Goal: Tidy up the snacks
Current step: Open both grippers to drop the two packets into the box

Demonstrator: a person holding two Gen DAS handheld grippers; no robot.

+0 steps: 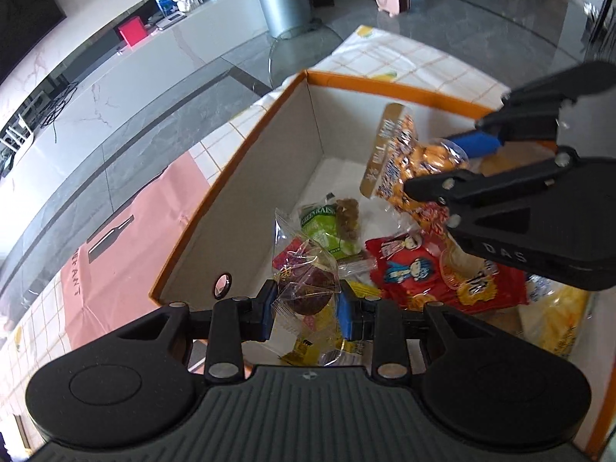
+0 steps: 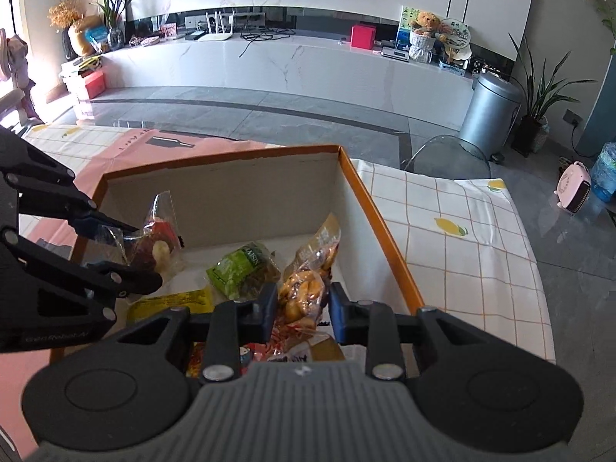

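Checked cloth with lemon prints [image 2: 454, 231] is covering the table, and an orange-rimmed cardboard box [image 1: 246, 142] is sitting on it, beside a pink panel of the cloth [image 1: 127, 238]. Grey floor tiles, a silver bin [image 2: 489, 115] and a long white marble ledge [image 2: 269, 61] are filling the background.

Inside the box, a green raisin packet [image 1: 327, 223] is lying near the middle of the white floor, with a red cartoon-printed packet [image 1: 427, 269] beside it toward the near wall and yellow wrappers [image 1: 319, 346] showing at the near edge.

The left gripper [image 1: 306, 300] is hovering over the box's left side, its blue-padded jaws pinched on a clear-wrapped dark round snack [image 1: 306, 288]. The right gripper [image 2: 302, 308] is hanging over the right side of the box, its jaws clamping an orange snack bag [image 2: 304, 288] with a gold-coloured sealed top; the bag is lifted off the floor of the box, well apart from the raisin packet below.
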